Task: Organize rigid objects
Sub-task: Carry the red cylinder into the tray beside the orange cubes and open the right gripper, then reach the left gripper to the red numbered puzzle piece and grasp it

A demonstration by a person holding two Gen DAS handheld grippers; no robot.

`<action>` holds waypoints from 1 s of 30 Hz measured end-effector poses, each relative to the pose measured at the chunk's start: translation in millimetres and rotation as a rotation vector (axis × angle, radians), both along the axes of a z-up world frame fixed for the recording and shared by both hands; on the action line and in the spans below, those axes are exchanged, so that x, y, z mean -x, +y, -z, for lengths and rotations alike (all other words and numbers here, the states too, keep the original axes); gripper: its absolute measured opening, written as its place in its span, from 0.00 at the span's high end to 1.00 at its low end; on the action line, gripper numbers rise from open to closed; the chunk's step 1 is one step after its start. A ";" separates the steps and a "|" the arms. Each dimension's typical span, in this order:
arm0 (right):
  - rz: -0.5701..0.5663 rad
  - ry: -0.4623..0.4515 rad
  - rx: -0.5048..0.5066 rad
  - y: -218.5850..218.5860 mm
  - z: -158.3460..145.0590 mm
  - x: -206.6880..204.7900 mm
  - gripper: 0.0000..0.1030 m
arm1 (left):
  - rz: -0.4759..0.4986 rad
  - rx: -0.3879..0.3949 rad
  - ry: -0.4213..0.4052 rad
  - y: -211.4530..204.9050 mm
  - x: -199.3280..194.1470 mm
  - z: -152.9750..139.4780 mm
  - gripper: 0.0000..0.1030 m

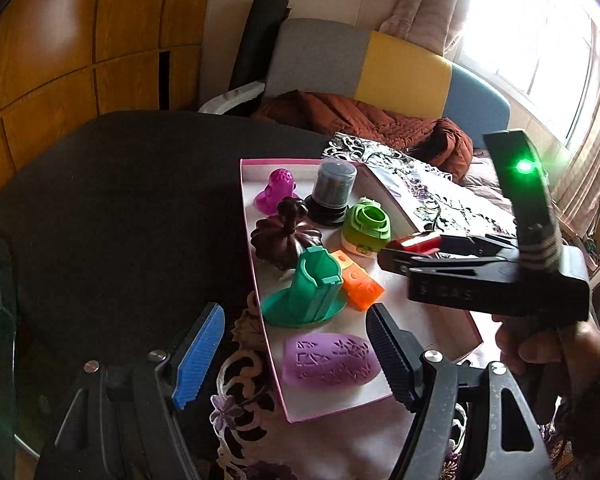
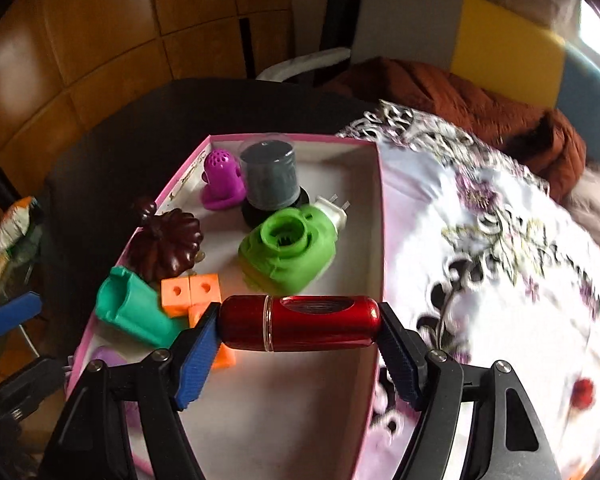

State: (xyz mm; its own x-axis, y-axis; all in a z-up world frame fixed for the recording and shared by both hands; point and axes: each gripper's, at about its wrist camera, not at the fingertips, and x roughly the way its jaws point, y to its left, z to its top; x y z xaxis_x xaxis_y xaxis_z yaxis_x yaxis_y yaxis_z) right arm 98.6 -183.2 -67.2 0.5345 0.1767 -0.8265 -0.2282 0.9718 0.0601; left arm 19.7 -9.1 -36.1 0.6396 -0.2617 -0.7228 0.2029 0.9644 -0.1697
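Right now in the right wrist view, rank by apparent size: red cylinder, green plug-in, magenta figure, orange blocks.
1. Red cylinder, nearest the camera, so unsure
2. Green plug-in
3. Orange blocks and magenta figure: too close to rank

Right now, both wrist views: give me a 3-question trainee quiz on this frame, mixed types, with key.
1. True or false: the right gripper has its jaws shut on the red cylinder.
2. Multiple choice: the lime green piece lies
A) on the floral cloth
B) inside the pink-edged box
C) in the left gripper
3. Fill in: the orange blocks lie right beside the ____-coloured holder.

Key:
1. True. It is held crosswise over the box's bare half.
2. B. It sits near the grey jar.
3. Teal. The left gripper is open and holds nothing, with the purple oval seen between its jaws.
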 end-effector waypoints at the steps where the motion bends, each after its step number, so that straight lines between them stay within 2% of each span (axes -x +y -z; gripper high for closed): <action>1: -0.004 0.028 -0.008 1.2 3.9 -4.4 0.27 | 0.000 0.000 0.003 -0.1 -0.7 0.9 0.28; 2: -0.014 0.047 -0.012 3.1 7.3 -6.8 0.27 | 0.000 -0.001 0.006 -0.3 -1.1 1.7 0.28; 4: -0.020 0.033 0.007 5.0 10.0 -4.7 0.26 | -0.001 -0.001 0.004 0.2 -0.9 1.7 0.28; 14: 0.009 0.017 -0.029 0.5 6.0 3.9 0.22 | 0.004 -0.010 0.000 -2.7 -0.2 1.5 0.28; 23: 0.060 -0.062 -0.072 -13.7 -19.9 23.7 0.16 | 0.015 -0.027 -0.020 -8.8 3.4 -6.1 0.28; 30: 0.096 -0.128 -0.057 -25.2 -36.9 43.8 0.14 | 0.034 -0.040 -0.036 -15.8 6.0 -12.0 0.28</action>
